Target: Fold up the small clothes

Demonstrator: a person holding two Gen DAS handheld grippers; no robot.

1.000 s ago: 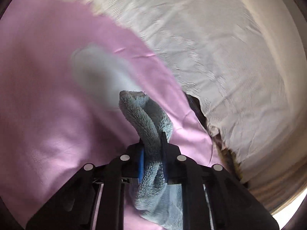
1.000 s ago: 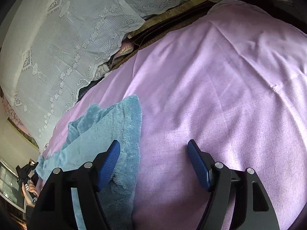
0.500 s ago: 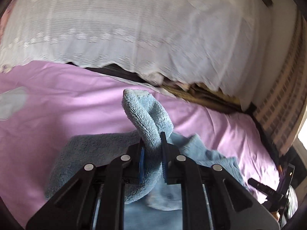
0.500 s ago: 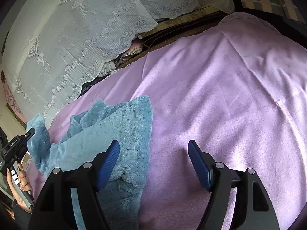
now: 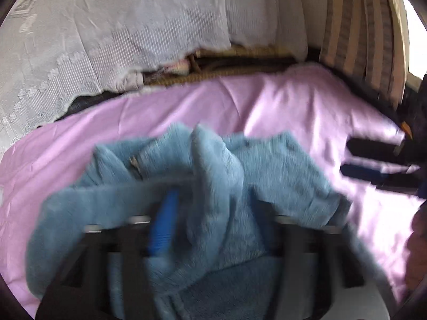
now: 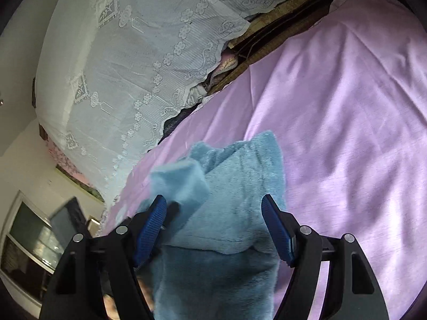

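A fluffy light-blue garment [image 5: 267, 168] lies rumpled on the pink bedsheet [image 5: 293, 101]; it also shows in the right wrist view [image 6: 234, 186]. My left gripper [image 5: 213, 208] is blurred; its fingers stand apart, one blue pad [image 5: 162, 226] shows, and a fold of the garment drapes loosely between them. My right gripper [image 6: 213, 213] is open wide, its blue pads [image 6: 275, 229] hovering over the garment's near part without pinching it. The right gripper's fingers also show at the right edge of the left wrist view [image 5: 373, 160].
A white lace cover [image 6: 133, 66] hangs along the far side of the bed, with a dark gap and woven mat [image 5: 234, 64] below it. A striped cushion [image 5: 368, 26] stands at the far right. A window or cabinet [image 6: 34, 242] is at lower left.
My left gripper swung toward the right with the garment's fold and its jaws have spread, loosening the hold. The folded flap now lies over the garment, under my open right gripper.
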